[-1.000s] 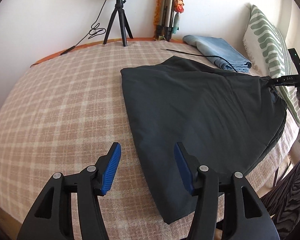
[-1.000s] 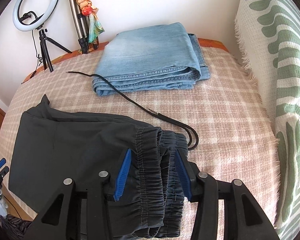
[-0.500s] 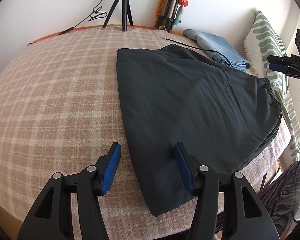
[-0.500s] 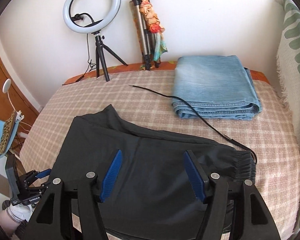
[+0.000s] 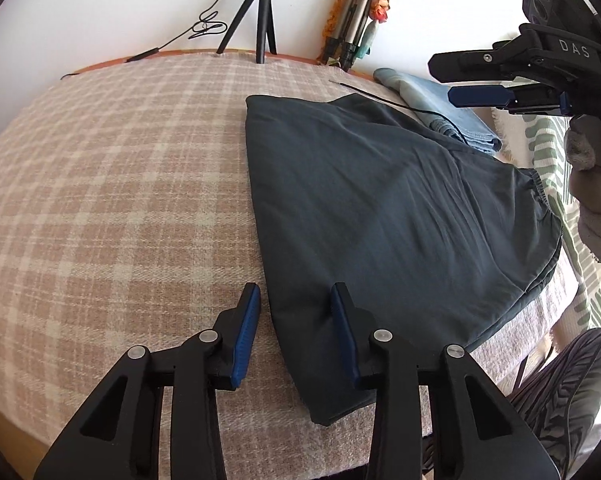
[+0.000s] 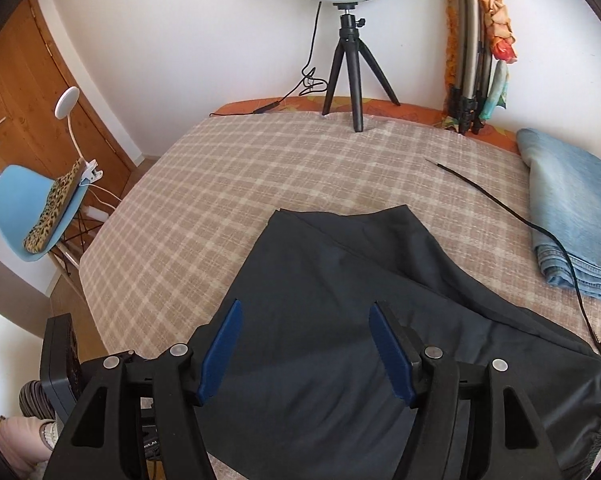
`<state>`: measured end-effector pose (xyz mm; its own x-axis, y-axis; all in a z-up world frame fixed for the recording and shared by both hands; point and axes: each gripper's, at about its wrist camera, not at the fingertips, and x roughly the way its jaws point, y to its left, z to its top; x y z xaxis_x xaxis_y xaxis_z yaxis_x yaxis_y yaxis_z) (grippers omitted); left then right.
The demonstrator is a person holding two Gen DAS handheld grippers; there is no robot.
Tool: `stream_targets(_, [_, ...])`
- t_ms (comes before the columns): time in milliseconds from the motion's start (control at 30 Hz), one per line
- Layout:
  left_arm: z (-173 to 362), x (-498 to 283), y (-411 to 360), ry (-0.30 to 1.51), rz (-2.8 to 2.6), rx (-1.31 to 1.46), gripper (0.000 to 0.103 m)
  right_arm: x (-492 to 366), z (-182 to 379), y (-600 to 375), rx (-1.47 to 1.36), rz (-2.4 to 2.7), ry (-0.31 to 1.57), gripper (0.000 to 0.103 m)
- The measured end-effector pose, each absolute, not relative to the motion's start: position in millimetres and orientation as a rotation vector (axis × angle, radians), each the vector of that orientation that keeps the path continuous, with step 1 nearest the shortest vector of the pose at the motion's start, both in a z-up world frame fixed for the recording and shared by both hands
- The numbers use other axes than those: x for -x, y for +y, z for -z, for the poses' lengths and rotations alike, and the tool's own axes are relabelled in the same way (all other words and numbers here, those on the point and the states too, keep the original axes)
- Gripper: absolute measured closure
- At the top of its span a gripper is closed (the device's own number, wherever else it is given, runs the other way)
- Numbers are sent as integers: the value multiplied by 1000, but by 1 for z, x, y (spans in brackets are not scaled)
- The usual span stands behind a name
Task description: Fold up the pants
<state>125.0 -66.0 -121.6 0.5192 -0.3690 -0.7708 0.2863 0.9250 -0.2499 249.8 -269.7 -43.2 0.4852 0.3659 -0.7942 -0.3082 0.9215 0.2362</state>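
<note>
Dark grey pants point(image 5: 384, 208) lie folded flat on the plaid blanket, elastic waistband point(image 5: 540, 188) at the right; they also show in the right wrist view point(image 6: 340, 312). My left gripper point(image 5: 296, 312) is open and empty, low over the pants' near folded edge. My right gripper point(image 6: 304, 340) is open and empty, raised above the pants; it shows in the left wrist view point(image 5: 480, 92) at the upper right, held by a gloved hand.
Folded blue jeans point(image 6: 572, 208) lie at the back right with a black cord point(image 6: 512, 212) running past them. A ring light tripod point(image 6: 350, 68) and folded tripods point(image 6: 472, 52) stand by the wall. A green patterned pillow point(image 5: 548, 148) is at the right. A blue chair point(image 6: 28, 208) stands beside the bed.
My right gripper let go of the waistband, opened, lifted and swung left over the pants. My left gripper moved slightly toward the pants' near edge.
</note>
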Motion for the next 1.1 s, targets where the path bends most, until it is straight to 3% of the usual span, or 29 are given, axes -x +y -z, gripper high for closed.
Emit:
stream_targets(100, [123, -128, -58, 957, 401, 158, 82, -265, 52, -245, -64, -441, 1018, 35])
stream_targets(233, [124, -129, -55, 960, 419, 205, 88, -288, 68, -214, -39, -448, 1081, 35])
stream_targets(467, [119, -126, -56, 943, 438, 211, 89, -322, 96, -173, 8, -422, 1183, 35])
stream_targets(900, [111, -125, -67, 925, 468, 191, 89, -346, 132, -129, 257, -285, 1284, 48])
stream_targets(967, [111, -125, -68, 924, 465, 184, 89, -343, 132, -127, 283, -286, 1277, 54])
stream_targets(1100, [110, -124, -75, 918, 450, 170, 88, -342, 130, -131, 299, -286, 1274, 79])
